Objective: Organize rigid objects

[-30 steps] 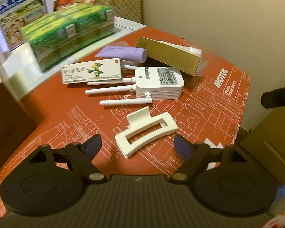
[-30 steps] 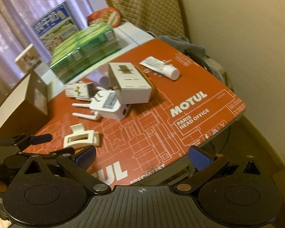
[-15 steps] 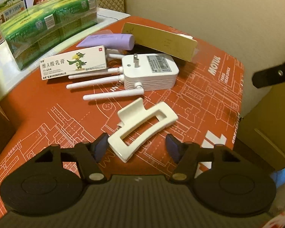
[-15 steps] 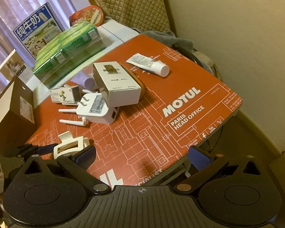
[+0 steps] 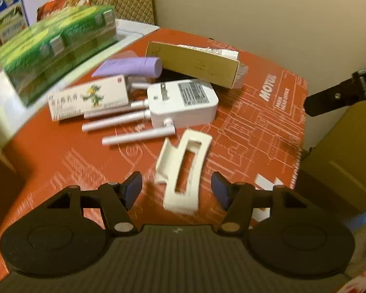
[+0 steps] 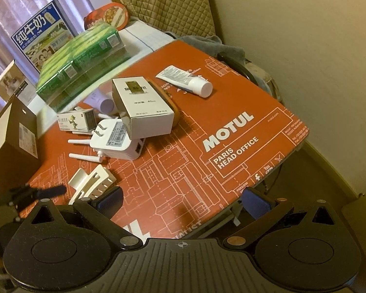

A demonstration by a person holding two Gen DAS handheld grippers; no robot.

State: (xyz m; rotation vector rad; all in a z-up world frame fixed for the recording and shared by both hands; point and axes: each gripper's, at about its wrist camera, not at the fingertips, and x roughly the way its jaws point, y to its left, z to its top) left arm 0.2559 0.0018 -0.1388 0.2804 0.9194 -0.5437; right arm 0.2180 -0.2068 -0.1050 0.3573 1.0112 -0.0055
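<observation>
A white hair claw clip (image 5: 183,171) lies on the red MOTUL board (image 5: 256,131), between the fingers of my open left gripper (image 5: 177,190); whether the pads touch it I cannot tell. It also shows in the right wrist view (image 6: 92,182). Behind it lie a white router with antennas (image 5: 180,102), a small medicine box (image 5: 87,97), a purple tube (image 5: 131,67) and a tan box (image 5: 197,64). My right gripper (image 6: 183,201) is open and empty above the board's near edge. A white tube (image 6: 185,80) lies farther back.
A green shrink-wrapped pack (image 6: 83,61) sits on a white surface at the back left, with a milk carton box (image 6: 39,39) behind it. A dark box (image 6: 9,144) stands left of the board. The wall (image 6: 305,48) is close on the right.
The left gripper has shifted around the clip, which now lies more lengthwise between the fingers. The right gripper has drawn a little nearer to the board.
</observation>
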